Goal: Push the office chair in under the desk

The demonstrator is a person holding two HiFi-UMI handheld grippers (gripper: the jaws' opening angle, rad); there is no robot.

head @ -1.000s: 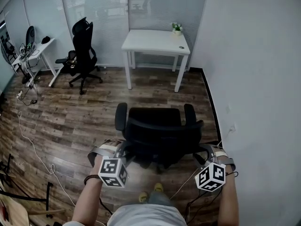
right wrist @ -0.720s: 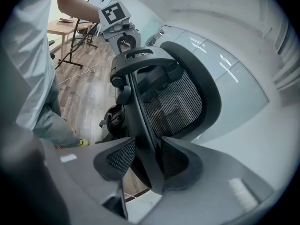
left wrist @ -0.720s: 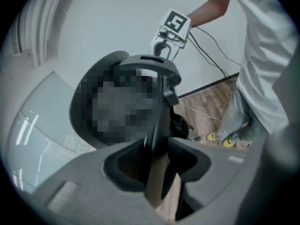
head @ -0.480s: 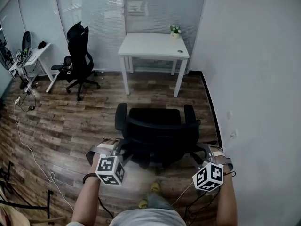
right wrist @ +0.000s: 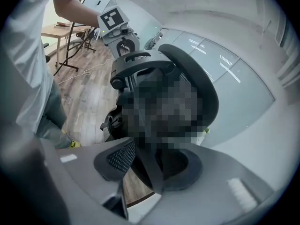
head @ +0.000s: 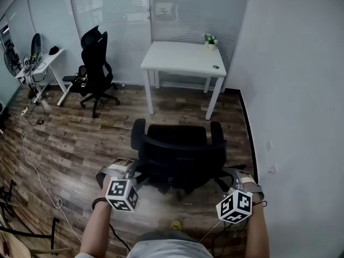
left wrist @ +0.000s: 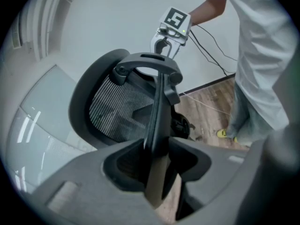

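The black office chair (head: 180, 155) stands on the wood floor with its seat facing the white desk (head: 185, 58), about a chair's length short of it. My left gripper (head: 141, 172) grips the left edge of the backrest. In the left gripper view the thin backrest rim (left wrist: 157, 125) runs between the jaws of that gripper (left wrist: 157, 172), which stand wide. My right gripper (head: 228, 173) holds the right edge. The right gripper view shows the rim (right wrist: 147, 163) caught between the jaws of the right gripper (right wrist: 150, 168). Each gripper view shows the other gripper across the backrest top.
A second black chair (head: 95, 63) stands at the back left beside a side desk (head: 43, 63) with gear and cables. A white cable (head: 27, 149) trails over the floor on the left. The wall (head: 301, 90) runs close along the right. A small plant (head: 209, 38) sits on the desk.
The chair and both grippers have moved a little nearer to the white desk. The person's feet have stepped forward behind it. Both grips look the same.
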